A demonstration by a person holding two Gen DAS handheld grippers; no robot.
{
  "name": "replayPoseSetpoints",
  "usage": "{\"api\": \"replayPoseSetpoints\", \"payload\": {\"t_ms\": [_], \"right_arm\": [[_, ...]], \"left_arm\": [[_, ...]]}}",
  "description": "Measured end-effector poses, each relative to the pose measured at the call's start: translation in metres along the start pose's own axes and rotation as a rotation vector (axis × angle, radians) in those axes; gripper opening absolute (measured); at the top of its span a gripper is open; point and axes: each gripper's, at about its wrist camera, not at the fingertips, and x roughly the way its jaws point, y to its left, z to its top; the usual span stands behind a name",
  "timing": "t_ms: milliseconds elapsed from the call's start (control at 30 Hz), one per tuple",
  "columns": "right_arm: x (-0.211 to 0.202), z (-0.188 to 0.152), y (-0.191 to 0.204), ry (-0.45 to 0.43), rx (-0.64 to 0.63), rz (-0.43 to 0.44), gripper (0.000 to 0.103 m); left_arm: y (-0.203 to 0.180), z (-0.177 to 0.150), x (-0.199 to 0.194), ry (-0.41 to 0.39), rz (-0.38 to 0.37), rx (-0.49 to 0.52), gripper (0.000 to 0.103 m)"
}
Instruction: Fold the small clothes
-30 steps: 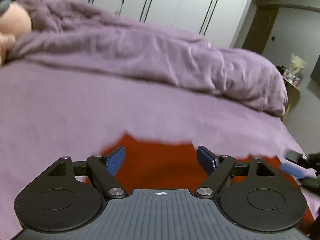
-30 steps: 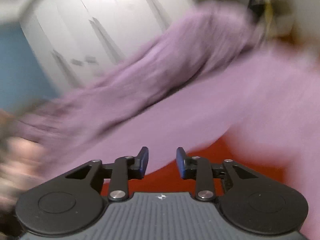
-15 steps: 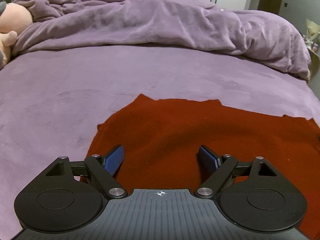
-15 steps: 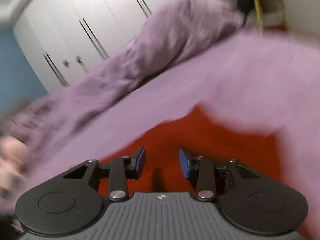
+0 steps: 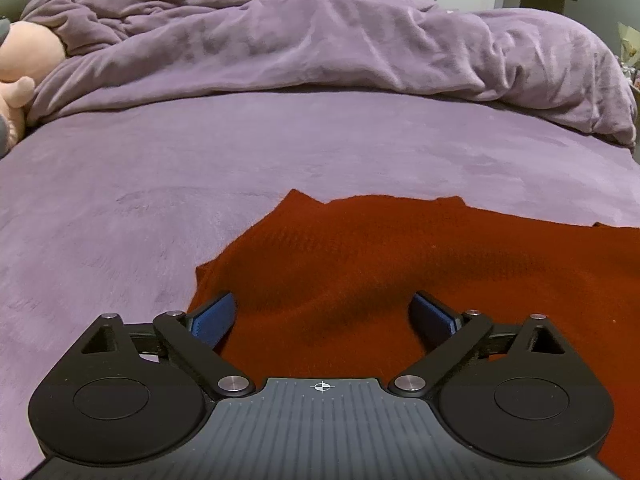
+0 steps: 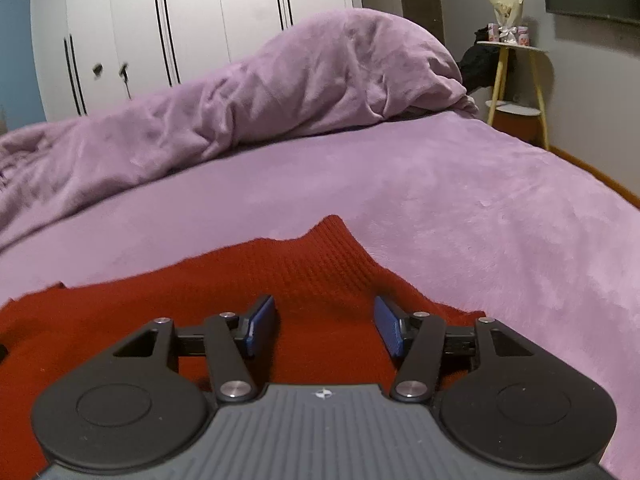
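Since a second ago we have dropped both tools low over the bed: the left view, which then showed only a strip of red at its lower edge, now takes in a broad spread of the garment, and the right view has steadied from a blur, with its jaws spread from a narrow gap to a wider one.

Far to the left of our left gripper [image 5: 323, 316] a pink plush toy [image 5: 24, 64] lies against the bunched purple duvet [image 5: 320, 40], which runs across the far side of the bed. The purple bedsheet [image 5: 120, 184] stretches out ahead. Our left gripper's jaws stand wide apart and grip nothing; its left blue pad [image 5: 212, 318] sits at the garment's left edge, its right pad over the cloth. The red knitted garment [image 5: 400, 264] lies flat on the sheet directly under and ahead of the jaws and runs off to the right.

At our right gripper [image 6: 325, 326] the same garment [image 6: 280, 276] comes in from the left, passes under the jaws and ends in a pointed corner just ahead and slightly right. These jaws are moderately open, with nothing between the blue pads [image 6: 262, 326]; whether they touch the knit we cannot tell. Beyond, the duvet [image 6: 280, 96] is heaped, with white wardrobe doors [image 6: 180, 20] behind it. To the far right stands a small side table [image 6: 516, 80] with yellow legs and a wrapped bouquet [image 6: 505, 4] on top.
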Motion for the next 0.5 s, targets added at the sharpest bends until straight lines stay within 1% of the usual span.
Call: {"api": "replayPoseSetpoints", "payload": {"t_ms": [100,233,333,400,433,500], "right_arm": [[0.006,0.000,0.010,0.011,-0.061,-0.036,0.069],[0.010,0.002,0.013,0.008,-0.060,-0.064,0.077],[0.006,0.000,0.016,0.002,-0.071,-0.076,0.085],[0.001,0.002,0.019,0.020,-0.075,-0.086,0.085],[-0.005,0.004,0.022,0.031,-0.072,-0.111,0.085],[-0.024,0.002,0.026,0.007,-0.061,-0.117,0.085]], "left_arm": [[0.001,0.003,0.007,0.011,0.010,-0.017,0.103],[0.004,0.004,0.010,0.019,0.000,-0.046,0.103],[0.009,0.004,-0.001,0.055,-0.021,-0.059,0.103],[0.016,0.001,-0.016,0.066,-0.036,-0.073,0.103],[0.020,-0.002,-0.025,0.059,-0.045,-0.083,0.103],[0.030,-0.011,-0.045,0.047,-0.047,-0.104,0.103]]}}
